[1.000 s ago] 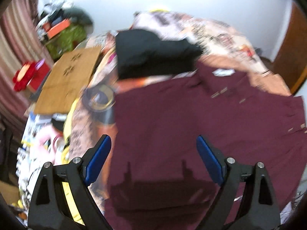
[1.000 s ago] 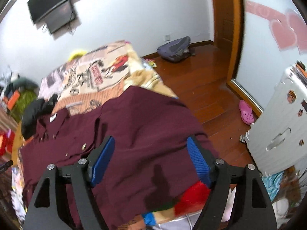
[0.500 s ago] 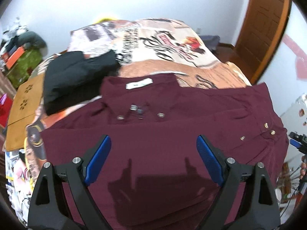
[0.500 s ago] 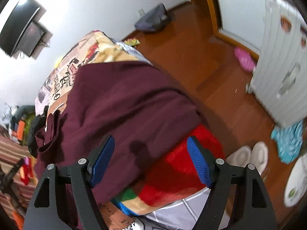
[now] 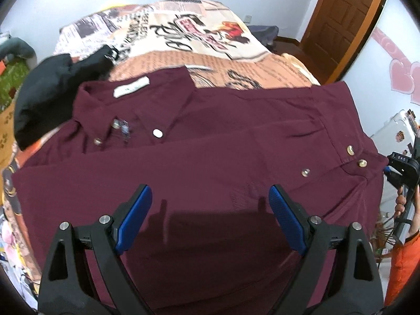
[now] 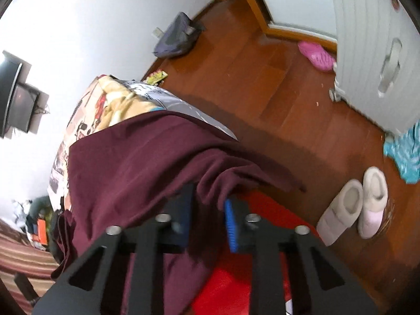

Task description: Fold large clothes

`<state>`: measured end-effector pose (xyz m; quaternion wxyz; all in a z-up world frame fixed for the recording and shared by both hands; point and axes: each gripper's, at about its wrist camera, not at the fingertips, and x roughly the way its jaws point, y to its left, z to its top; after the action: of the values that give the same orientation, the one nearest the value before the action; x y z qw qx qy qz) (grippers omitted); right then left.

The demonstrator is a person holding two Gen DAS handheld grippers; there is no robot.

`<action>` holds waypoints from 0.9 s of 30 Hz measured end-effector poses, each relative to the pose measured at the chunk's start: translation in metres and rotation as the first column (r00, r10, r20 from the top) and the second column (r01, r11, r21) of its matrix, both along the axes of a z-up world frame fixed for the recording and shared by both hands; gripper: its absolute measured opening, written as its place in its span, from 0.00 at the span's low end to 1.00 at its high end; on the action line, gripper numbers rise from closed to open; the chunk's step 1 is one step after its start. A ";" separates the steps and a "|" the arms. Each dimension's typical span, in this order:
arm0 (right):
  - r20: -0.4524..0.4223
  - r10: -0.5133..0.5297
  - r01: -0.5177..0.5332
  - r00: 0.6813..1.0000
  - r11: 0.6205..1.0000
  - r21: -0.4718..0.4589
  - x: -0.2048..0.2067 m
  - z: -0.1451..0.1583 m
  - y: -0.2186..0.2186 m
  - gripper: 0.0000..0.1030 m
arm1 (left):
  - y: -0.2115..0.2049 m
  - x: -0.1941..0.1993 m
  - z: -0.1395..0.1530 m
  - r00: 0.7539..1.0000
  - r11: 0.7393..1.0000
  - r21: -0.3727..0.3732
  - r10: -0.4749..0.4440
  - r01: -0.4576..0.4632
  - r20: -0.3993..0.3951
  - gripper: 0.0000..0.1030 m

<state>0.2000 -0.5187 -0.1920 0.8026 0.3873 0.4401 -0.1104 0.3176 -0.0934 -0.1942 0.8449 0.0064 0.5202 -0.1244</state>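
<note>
A large maroon button-up shirt [image 5: 210,157] lies spread across the bed, collar and white label at the upper left, cuff buttons at the right. My left gripper [image 5: 210,189] hovers open over the shirt's lower middle, with nothing between its blue pads. In the right wrist view the shirt [image 6: 136,162] hangs over the bed's edge. There my right gripper [image 6: 208,199] is shut on a bunched fold of its fabric. The right gripper [image 5: 401,168] also shows at the shirt's right end in the left wrist view, held by a hand.
A black garment [image 5: 52,97] lies beside the collar on the printed bedspread [image 5: 210,39]. A red blanket [image 6: 236,275] sits under the shirt's edge. On the wooden floor are white slippers [image 6: 351,207], a pink shoe [image 6: 315,55], a grey bag [image 6: 176,36] and a white cabinet [image 6: 380,39].
My right gripper dropped to the shirt's edge, rolled, and closed on the fabric. My left gripper swung right across the shirt and stayed open.
</note>
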 end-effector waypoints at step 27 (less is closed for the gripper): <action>0.084 0.666 -0.638 0.741 0.738 -0.221 0.022 0.076 0.229 0.08 | 0.019 -0.046 0.026 0.996 1.000 -0.012 -0.021 0.023 0.084 0.88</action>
<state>0.2217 -0.2895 -0.1159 0.8534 0.1423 0.4716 0.1704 0.2715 -0.0741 -0.1682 0.8645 0.0116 0.4835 -0.1368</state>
